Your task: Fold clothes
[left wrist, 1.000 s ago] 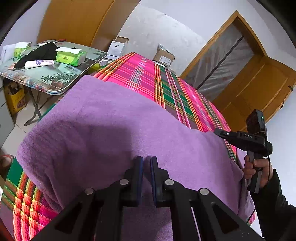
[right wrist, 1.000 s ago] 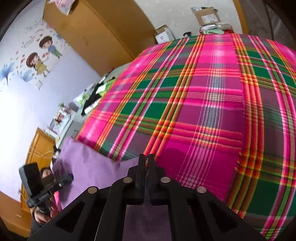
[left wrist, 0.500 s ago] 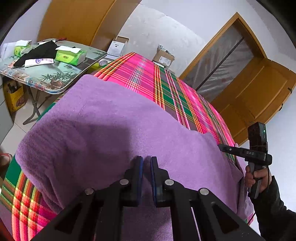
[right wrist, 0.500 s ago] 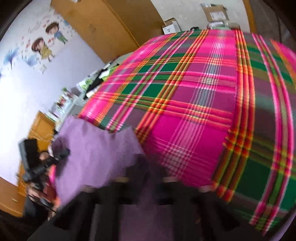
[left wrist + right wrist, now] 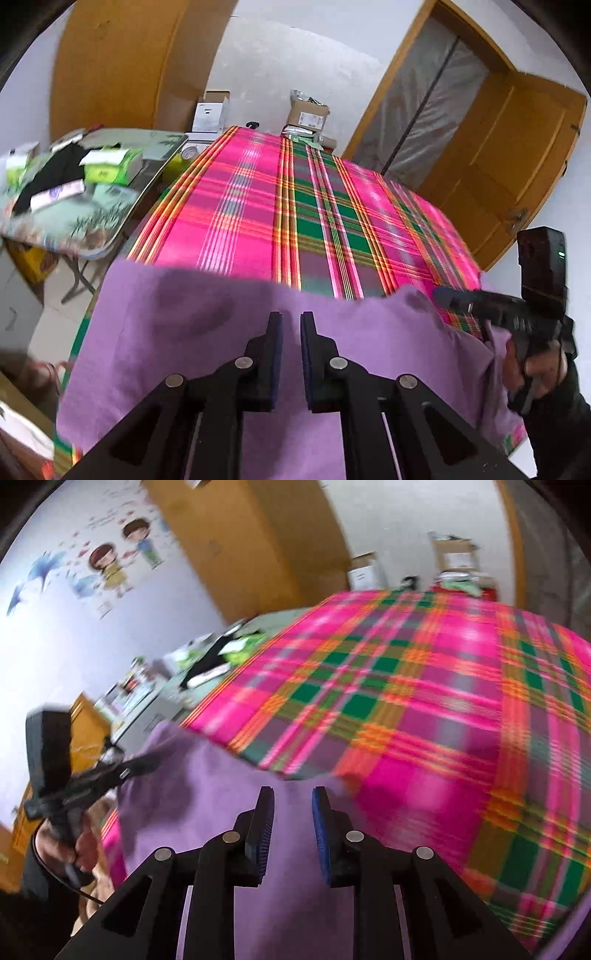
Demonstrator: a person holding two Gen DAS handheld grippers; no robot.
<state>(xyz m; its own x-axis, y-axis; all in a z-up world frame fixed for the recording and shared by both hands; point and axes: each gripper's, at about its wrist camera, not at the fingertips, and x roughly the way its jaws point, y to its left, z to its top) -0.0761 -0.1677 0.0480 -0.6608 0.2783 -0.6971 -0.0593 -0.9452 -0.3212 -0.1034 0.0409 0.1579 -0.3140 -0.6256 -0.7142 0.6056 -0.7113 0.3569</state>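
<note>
- Purple garment (image 5: 207, 332) lies on the near end of the plaid cloth (image 5: 280, 206).
- Left gripper (image 5: 291, 325) nearly closed, seemingly holding nothing; right gripper (image 5: 293, 805) just opened, empty.
- Released fold may slump crooked.

Purple cloth (image 5: 207, 332) matt, fuzzy; plaid sheet (image 5: 258, 206) woven; door (image 5: 509, 155) glossy wood.

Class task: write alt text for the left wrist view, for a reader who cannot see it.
The left gripper, jaws nearly shut, hangs over a purple garment spread on a pink-and-green plaid cloth. The right gripper is at the right edge.
</note>
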